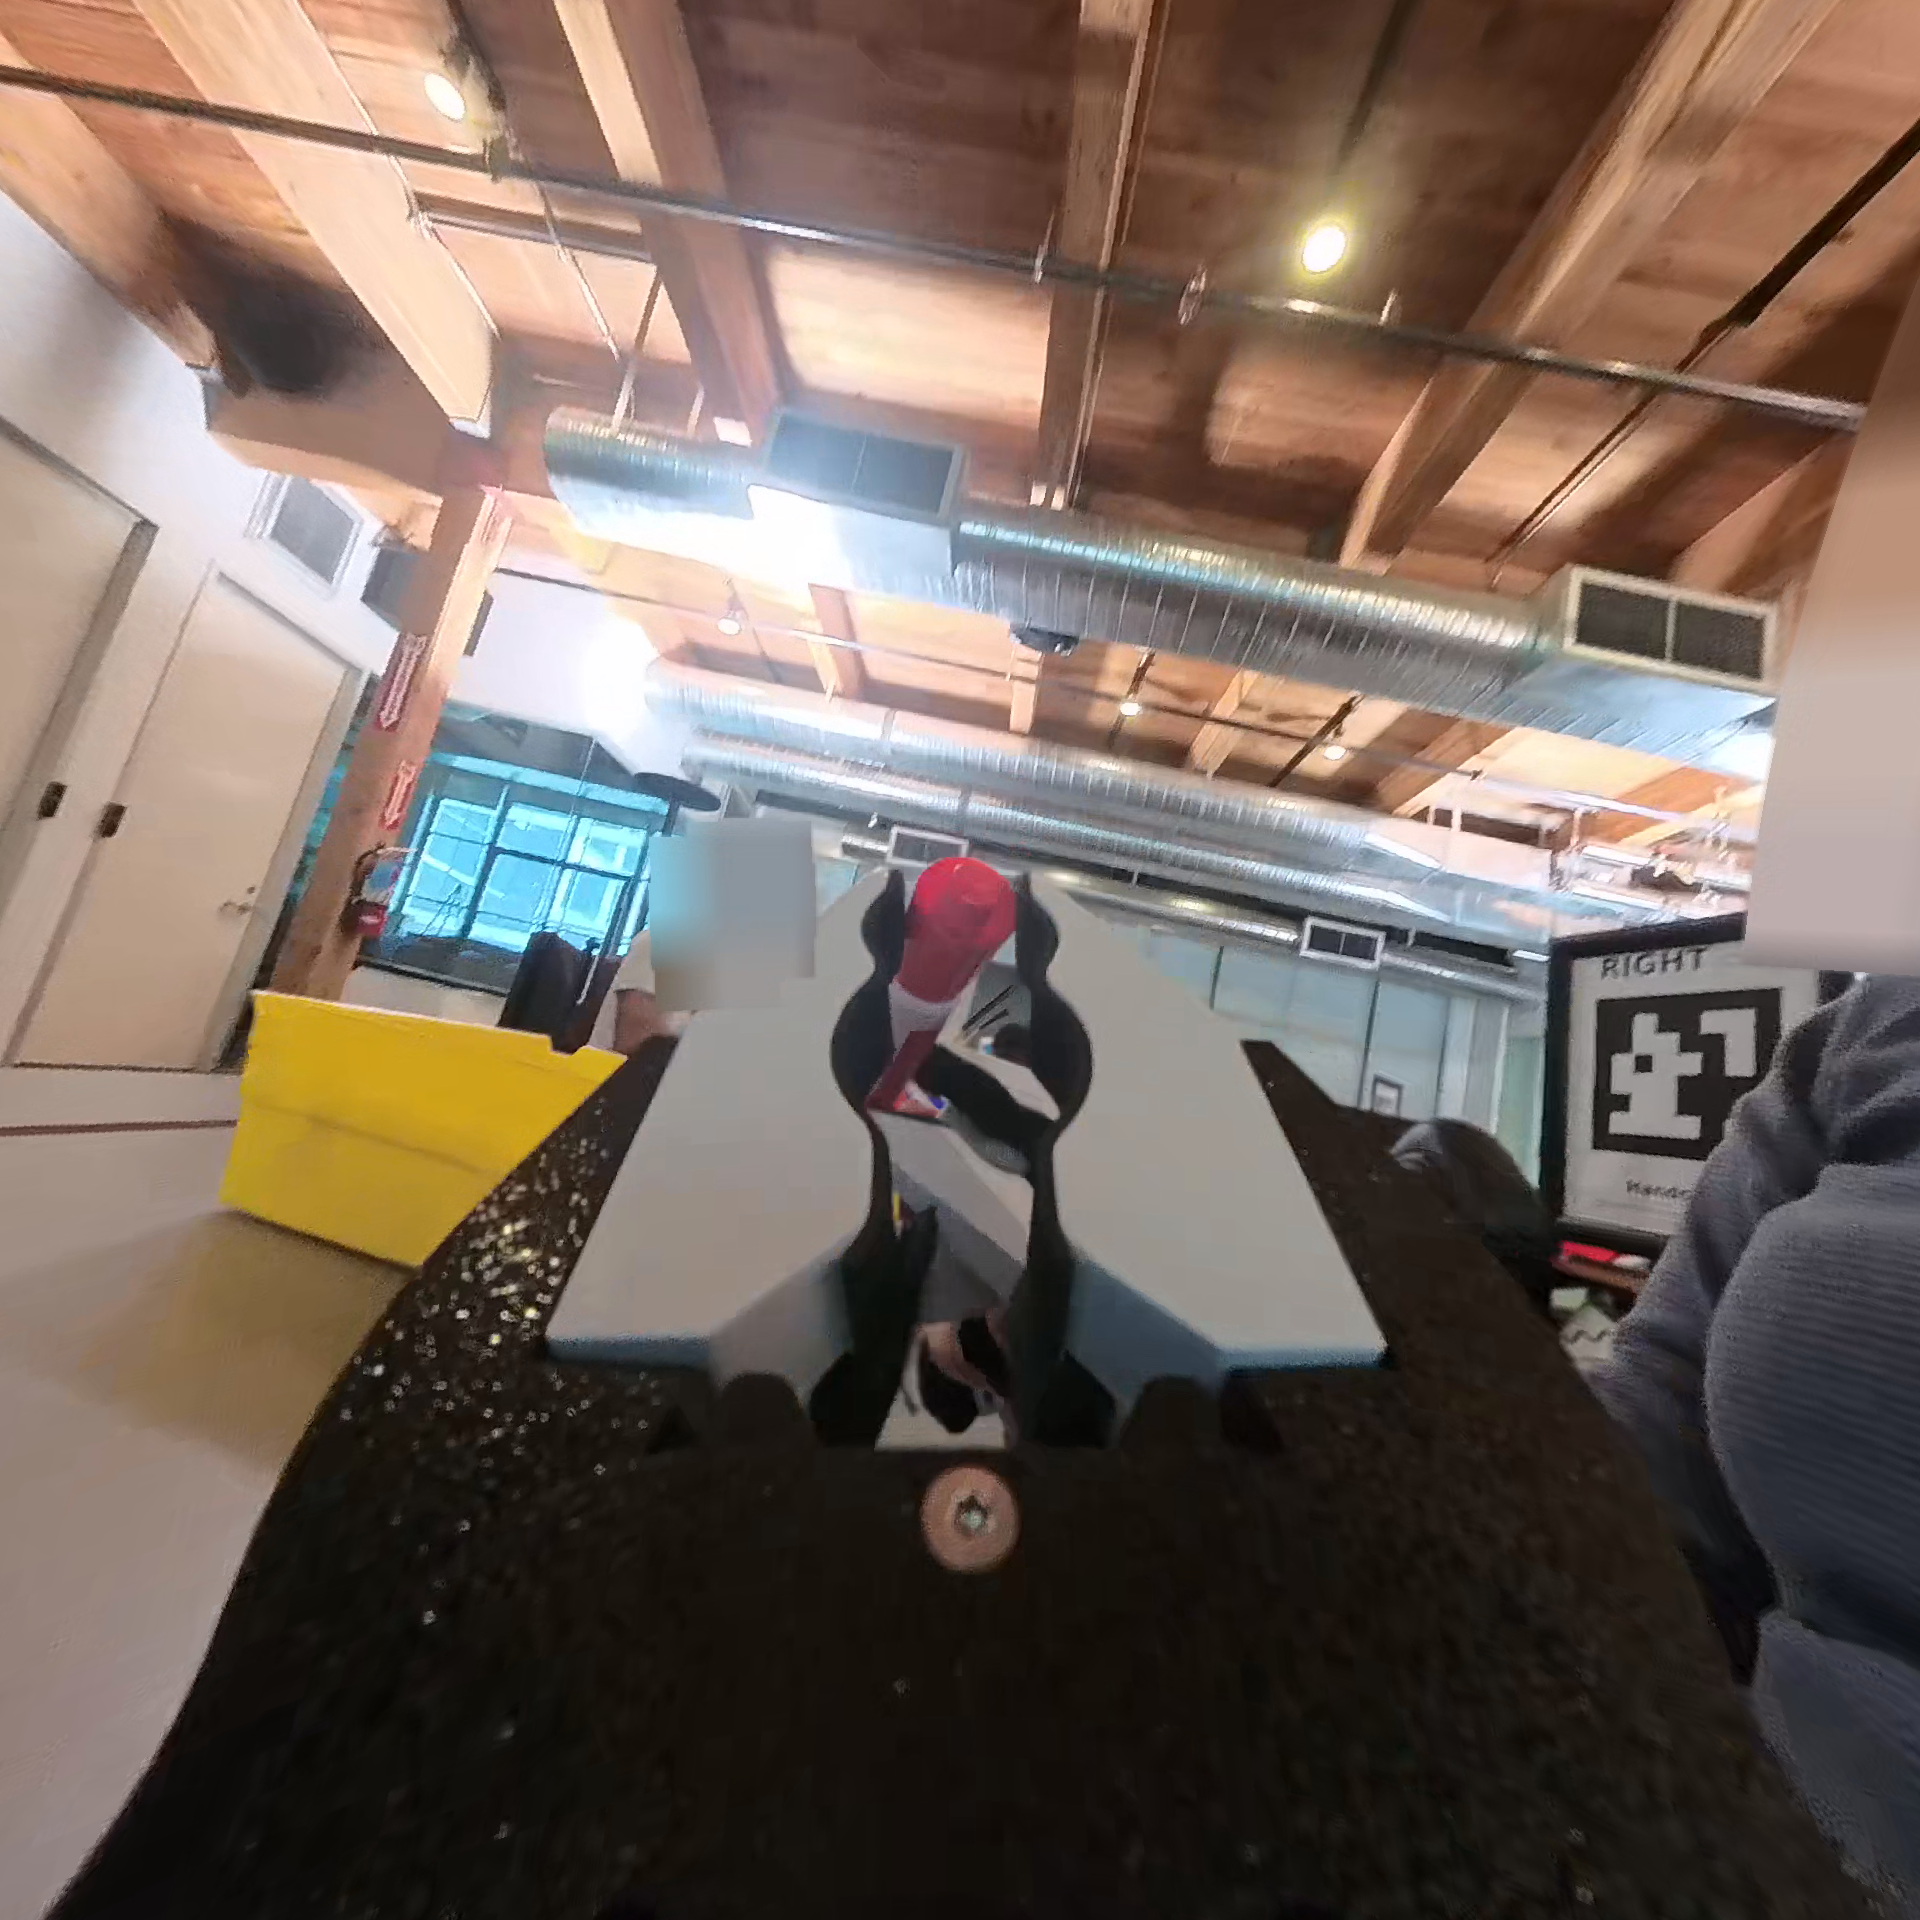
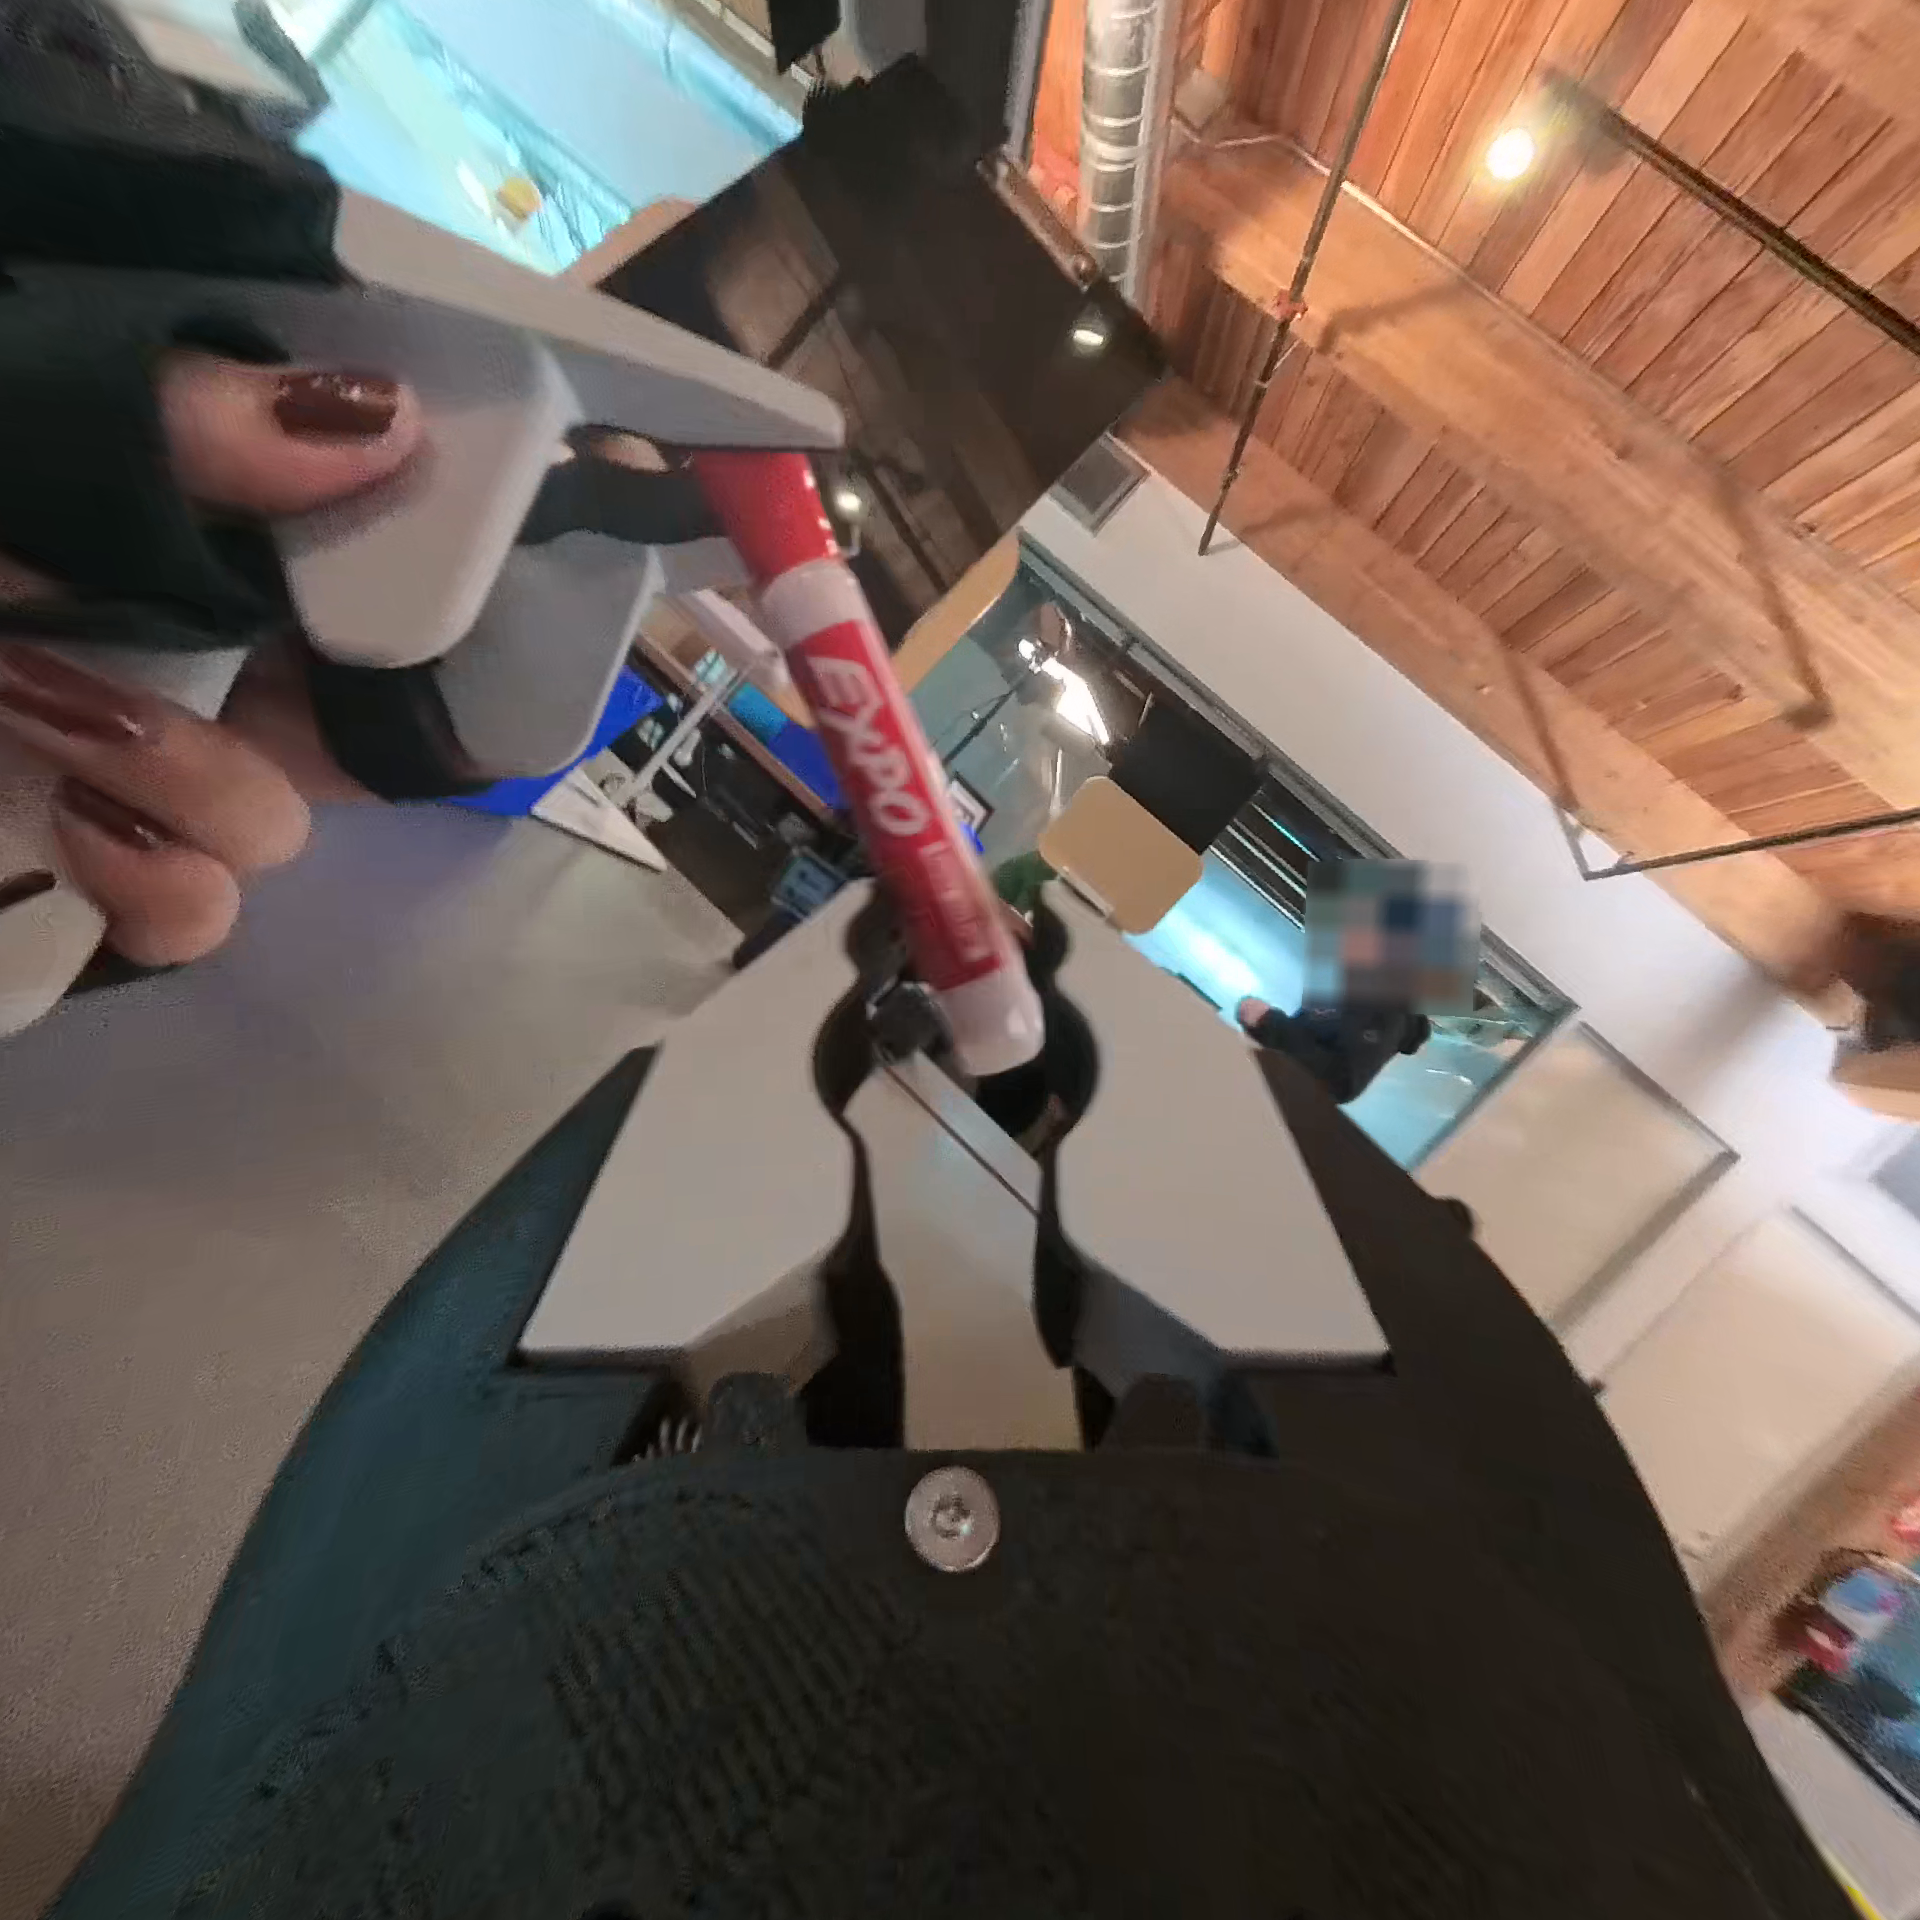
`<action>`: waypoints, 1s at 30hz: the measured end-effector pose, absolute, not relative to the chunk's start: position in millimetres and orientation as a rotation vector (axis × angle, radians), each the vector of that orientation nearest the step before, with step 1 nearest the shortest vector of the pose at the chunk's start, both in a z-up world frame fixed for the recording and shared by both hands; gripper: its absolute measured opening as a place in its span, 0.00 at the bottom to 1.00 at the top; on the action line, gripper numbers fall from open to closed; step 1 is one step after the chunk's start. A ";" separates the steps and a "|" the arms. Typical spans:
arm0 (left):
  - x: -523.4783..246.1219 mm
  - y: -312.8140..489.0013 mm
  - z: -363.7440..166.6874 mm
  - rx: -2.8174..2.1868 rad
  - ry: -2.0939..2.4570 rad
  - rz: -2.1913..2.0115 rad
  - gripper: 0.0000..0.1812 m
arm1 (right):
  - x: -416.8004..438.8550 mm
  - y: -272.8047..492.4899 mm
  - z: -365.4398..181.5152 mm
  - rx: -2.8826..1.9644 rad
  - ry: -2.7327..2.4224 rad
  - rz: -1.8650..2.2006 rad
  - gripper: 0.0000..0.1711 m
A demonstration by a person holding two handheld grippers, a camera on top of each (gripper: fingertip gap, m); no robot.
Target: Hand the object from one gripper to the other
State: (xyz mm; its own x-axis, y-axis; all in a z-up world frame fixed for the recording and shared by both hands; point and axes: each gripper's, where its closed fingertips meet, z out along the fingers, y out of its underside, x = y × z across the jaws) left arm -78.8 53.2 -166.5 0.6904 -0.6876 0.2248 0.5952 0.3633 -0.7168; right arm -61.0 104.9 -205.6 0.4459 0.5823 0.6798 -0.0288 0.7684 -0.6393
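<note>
The red marker hangs in the air between the two grippers, slanting from upper left to lower right in the right wrist view. Its capped end is pinched between the grey fingers of the left gripper, which enters that view from the upper left, held by a hand in a dark fingerless glove. The left gripper is clenched on the cap end.

In the left wrist view the same marker stands between the tips of the left gripper, cap end toward the camera, its body running away behind the fingers.

The marker's white tail end reaches down into the round notch near the tips of the right gripper. The right gripper's fingers stand either side of the tail, with dark gaps showing around it; whether they press on it cannot be told.

A yellow bin sits on a table to the left in the left wrist view.
</note>
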 end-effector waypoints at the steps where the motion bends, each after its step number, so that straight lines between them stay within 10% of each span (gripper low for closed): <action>1: -78.7 55.1 -167.8 -0.885 0.117 -0.805 0.10 | -63.0 105.9 -208.6 -0.611 -1.066 0.390 0.11; 10: -89.0 67.3 -174.4 -1.012 0.073 -0.424 0.31 | -67.5 117.1 -221.7 -0.874 -1.114 0.829 0.10; 30: -88.4 79.2 -188.1 -1.171 0.219 0.285 0.31 | 0.9 233.9 -191.3 -1.774 -1.408 0.619 0.10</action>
